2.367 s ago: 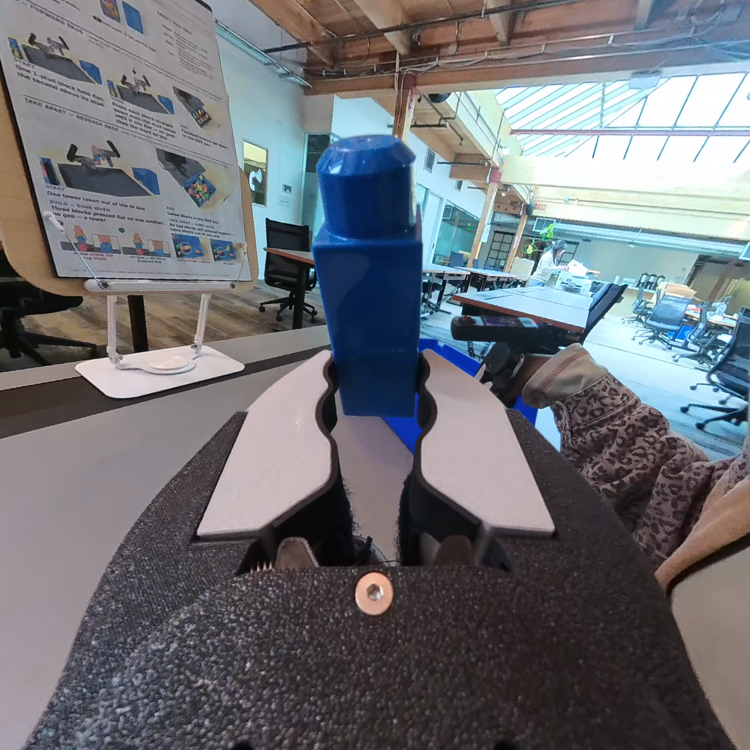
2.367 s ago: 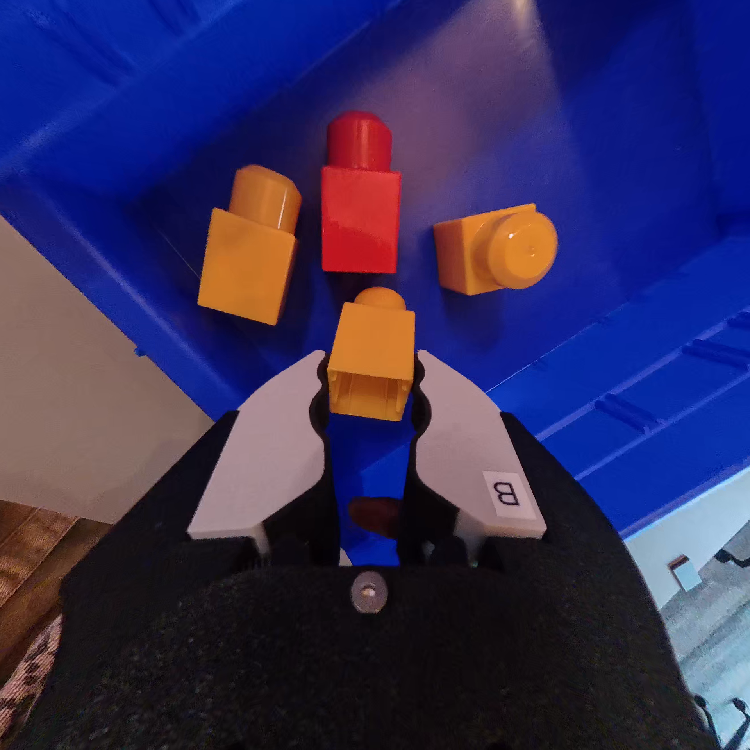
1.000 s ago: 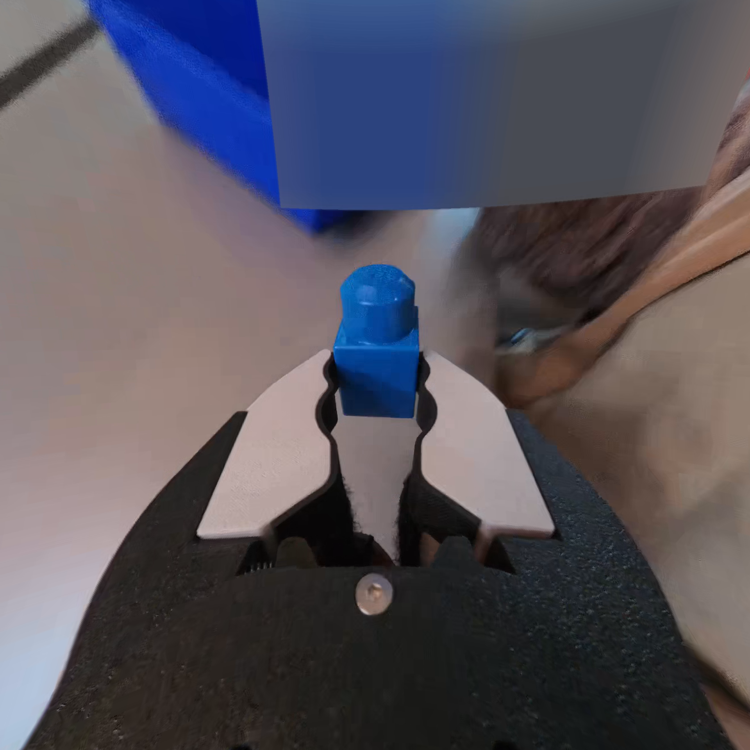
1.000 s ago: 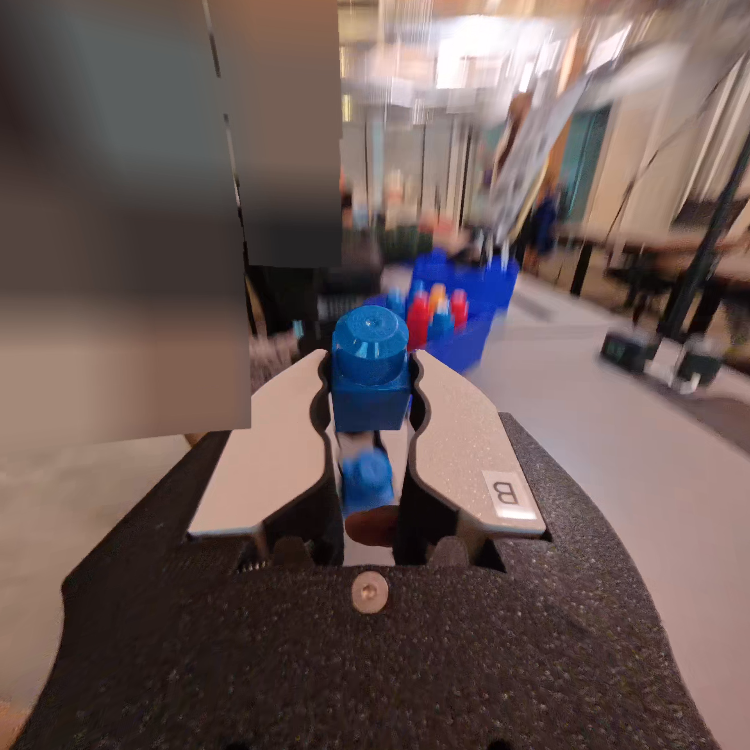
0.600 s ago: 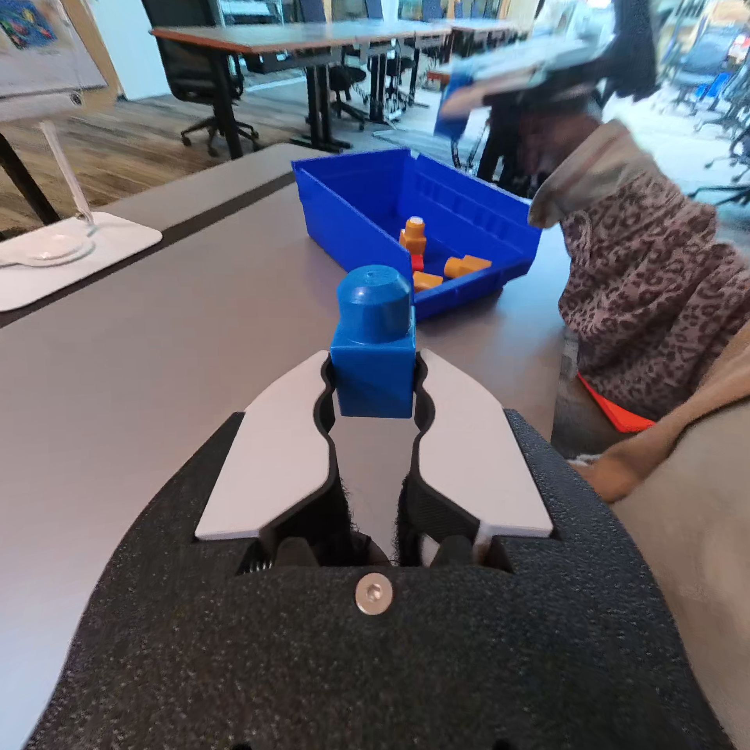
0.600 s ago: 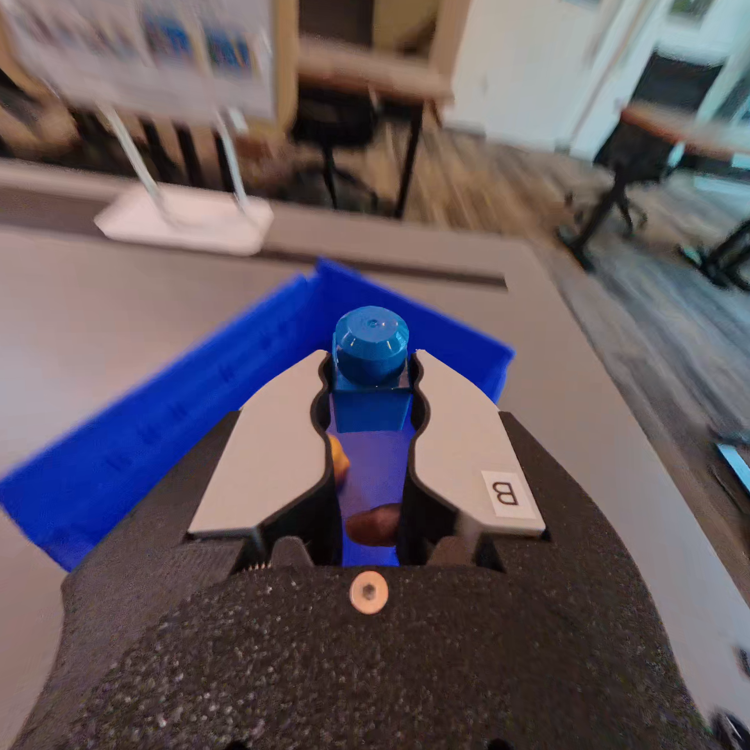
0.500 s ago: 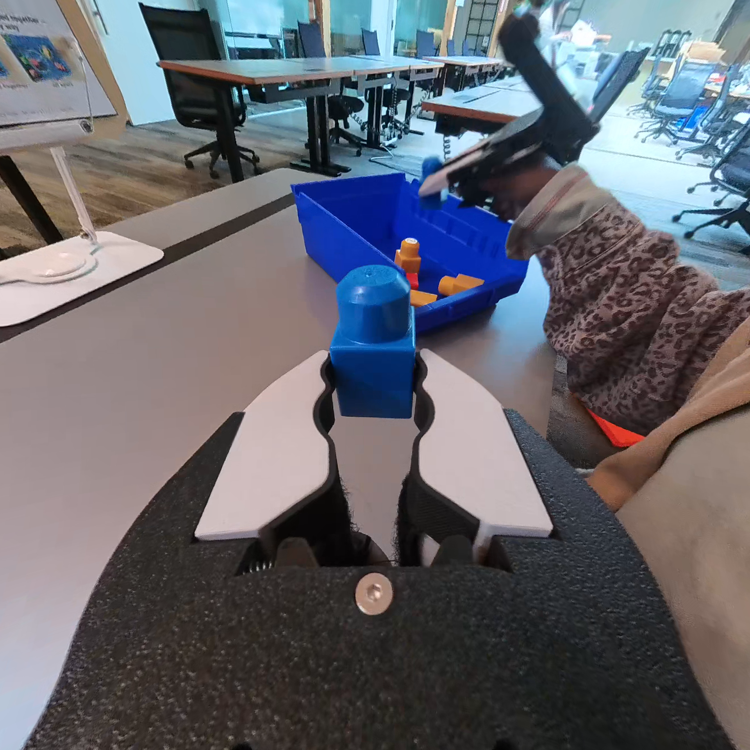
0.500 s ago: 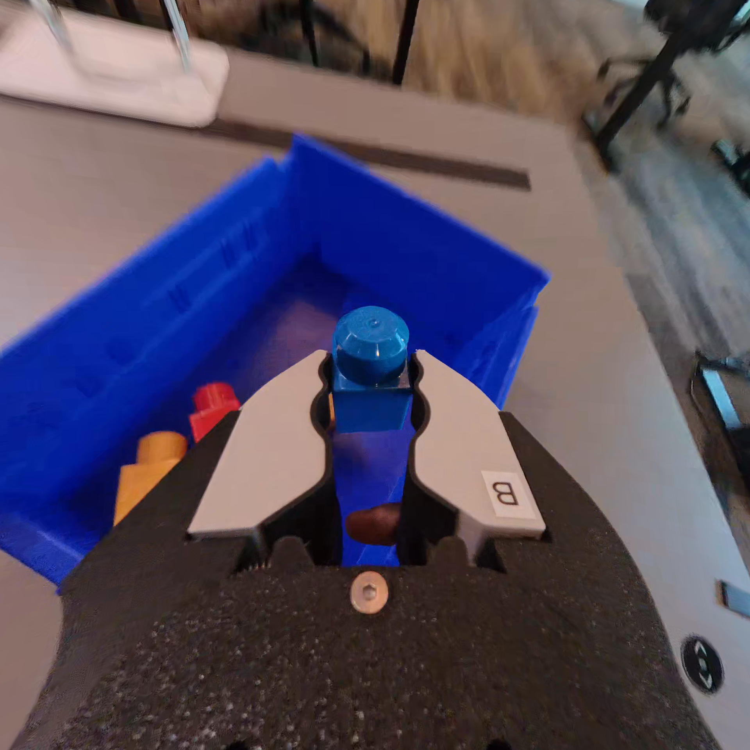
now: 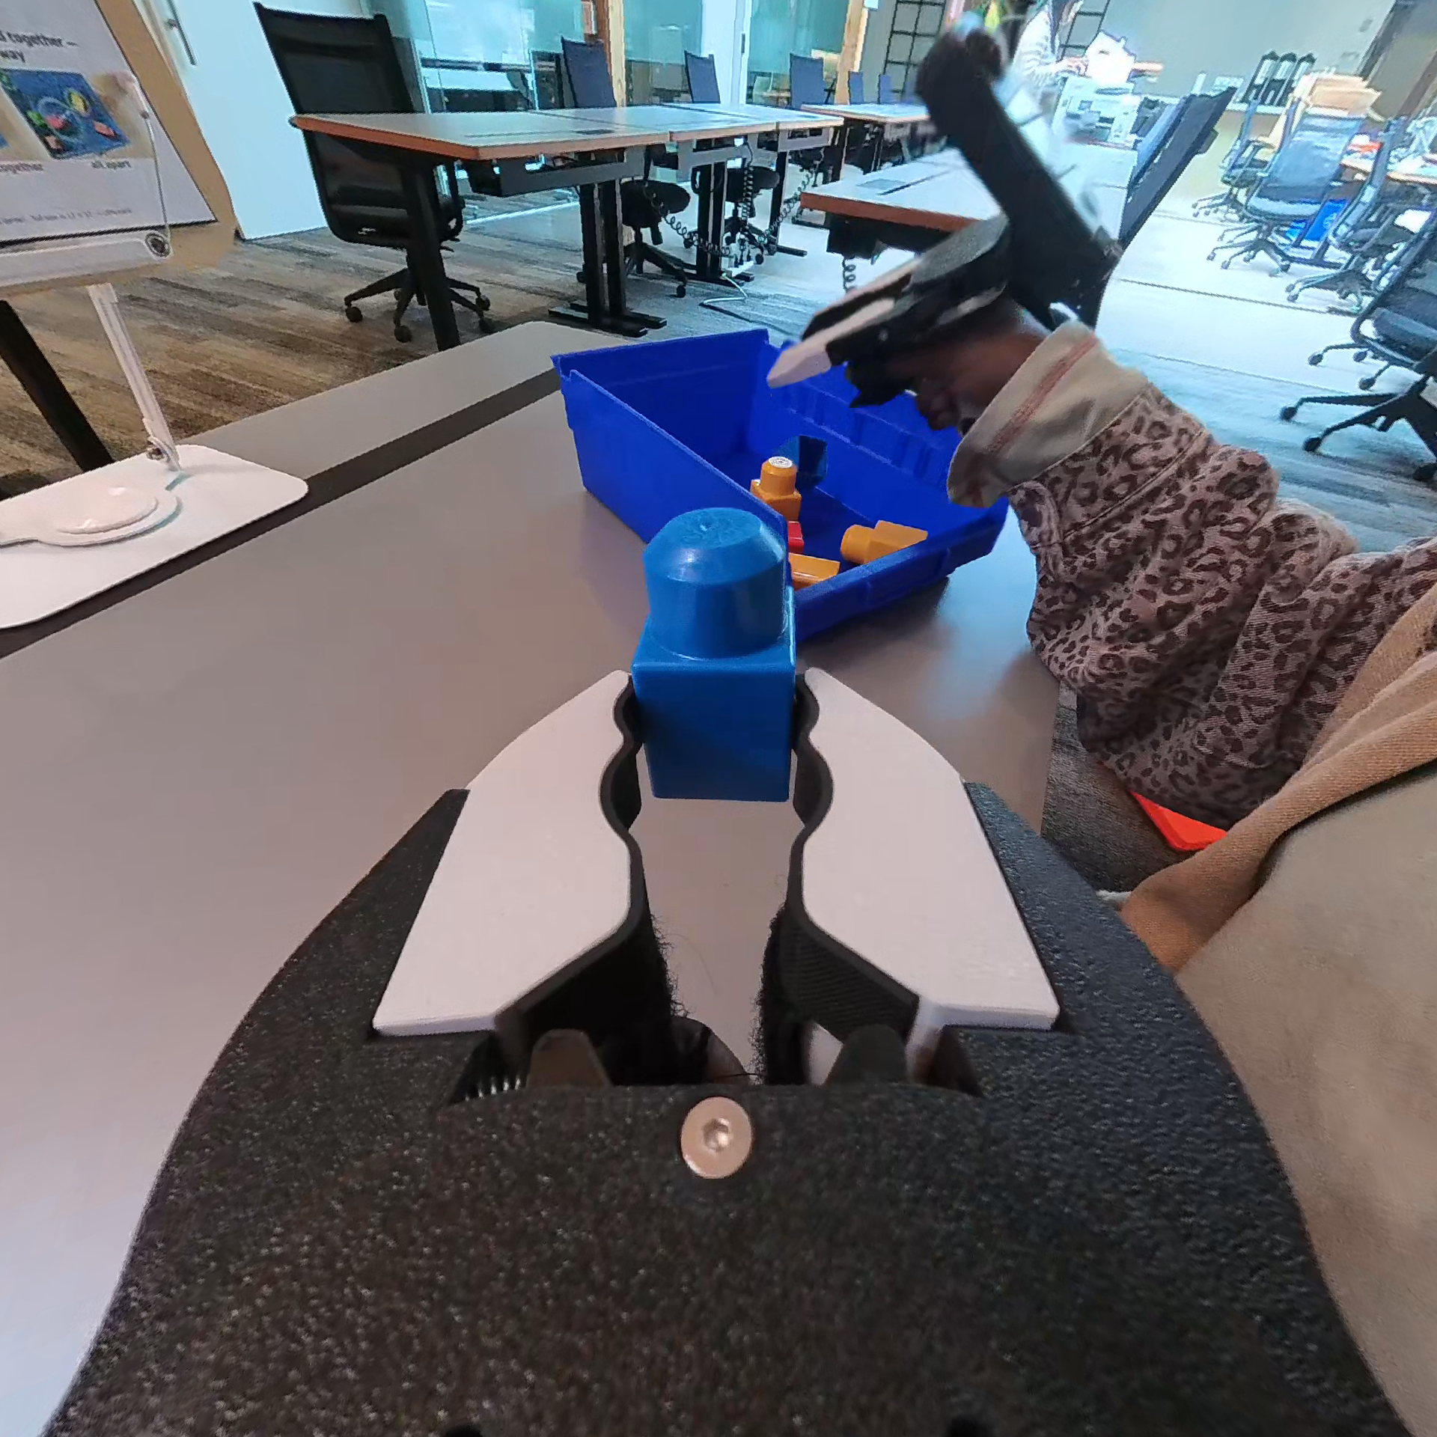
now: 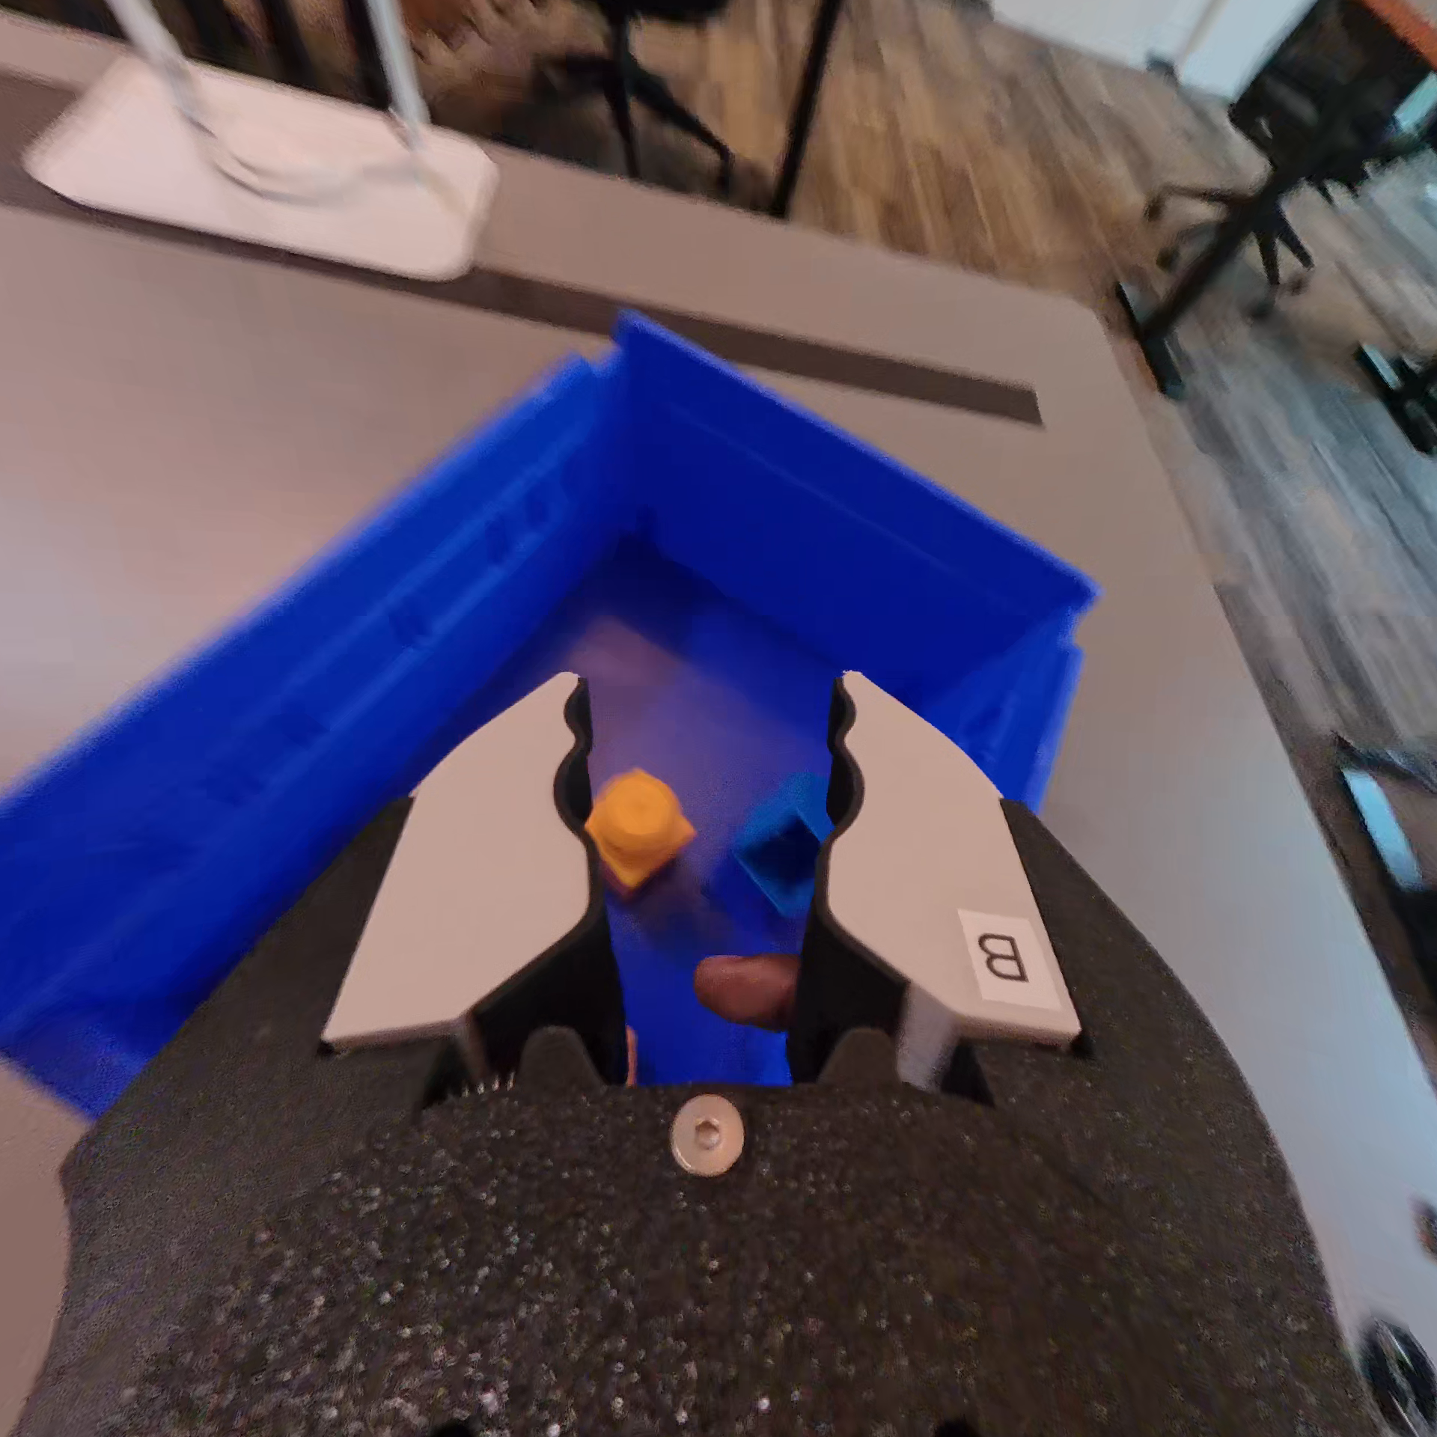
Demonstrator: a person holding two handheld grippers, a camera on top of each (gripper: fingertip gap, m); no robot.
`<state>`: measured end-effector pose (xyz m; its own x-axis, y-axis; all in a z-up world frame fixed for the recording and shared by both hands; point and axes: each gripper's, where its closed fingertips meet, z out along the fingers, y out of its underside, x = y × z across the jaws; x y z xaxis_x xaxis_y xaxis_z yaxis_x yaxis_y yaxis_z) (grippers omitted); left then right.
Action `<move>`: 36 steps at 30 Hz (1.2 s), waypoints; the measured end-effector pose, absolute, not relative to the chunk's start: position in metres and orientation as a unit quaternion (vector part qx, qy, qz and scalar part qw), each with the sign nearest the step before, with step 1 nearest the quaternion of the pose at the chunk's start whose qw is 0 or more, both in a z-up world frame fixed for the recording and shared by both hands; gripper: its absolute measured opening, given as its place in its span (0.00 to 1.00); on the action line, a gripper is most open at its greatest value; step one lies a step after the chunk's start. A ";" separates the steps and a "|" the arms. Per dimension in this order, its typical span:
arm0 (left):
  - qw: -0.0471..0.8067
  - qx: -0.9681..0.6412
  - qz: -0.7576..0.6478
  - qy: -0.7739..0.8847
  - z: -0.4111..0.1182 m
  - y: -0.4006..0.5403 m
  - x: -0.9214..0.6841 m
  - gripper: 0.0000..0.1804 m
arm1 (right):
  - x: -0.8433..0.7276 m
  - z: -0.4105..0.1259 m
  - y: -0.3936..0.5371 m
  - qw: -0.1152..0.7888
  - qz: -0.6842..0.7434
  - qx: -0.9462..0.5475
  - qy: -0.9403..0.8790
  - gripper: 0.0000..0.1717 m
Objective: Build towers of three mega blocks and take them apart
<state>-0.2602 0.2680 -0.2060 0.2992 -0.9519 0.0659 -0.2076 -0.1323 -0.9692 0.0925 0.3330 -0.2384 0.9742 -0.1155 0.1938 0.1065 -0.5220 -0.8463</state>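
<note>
My left gripper (image 9: 715, 684) is shut on a blue mega block (image 9: 711, 661), stud up, held above the grey table (image 9: 311, 700). My right gripper (image 10: 708, 692) is open and empty above the blue bin (image 10: 816, 482); it also shows in the left wrist view (image 9: 816, 358) over the bin (image 9: 645, 435). A second blue block (image 10: 777, 855) lies loose in the bin below the right fingers, beside an orange block (image 10: 638, 824). In the left wrist view the bin holds that blue block (image 9: 805, 459), several orange blocks (image 9: 879, 540) and a red one (image 9: 793, 535).
A white stand base (image 9: 117, 513) with an instruction board (image 9: 70, 155) stands at the table's far left. A person's patterned sleeve (image 9: 1151, 560) reaches in from the right. Desks and office chairs stand behind.
My right gripper opened over the bin and its blue block dropped out into the bin. My left gripper keeps hold of its blue block and has barely moved.
</note>
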 end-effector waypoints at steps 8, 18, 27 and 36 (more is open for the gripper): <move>0.471 -0.645 -0.369 0.475 -0.214 0.262 -0.252 0.20 | -0.166 -0.150 0.276 0.565 0.375 -0.663 -0.317 0.33; 0.435 -0.623 -0.358 0.543 -0.226 0.238 -0.242 0.20 | -0.264 -0.190 0.240 0.489 0.408 -0.636 -0.435 0.17; 0.599 -0.671 -0.289 0.329 -0.165 0.308 -0.311 0.40 | -0.113 -0.165 0.311 0.608 0.122 -0.732 -0.283 0.17; 0.692 -0.676 -0.226 0.114 -0.122 0.340 -0.439 0.42 | 0.027 -0.253 0.330 0.439 -0.035 -0.889 -0.126 0.17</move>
<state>-0.4391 0.3404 -0.1220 0.8720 -0.4667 0.1480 0.1587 -0.0166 -0.9872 0.0269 0.3304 -0.2527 0.9657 0.1938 0.1730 0.2551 -0.5823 -0.7719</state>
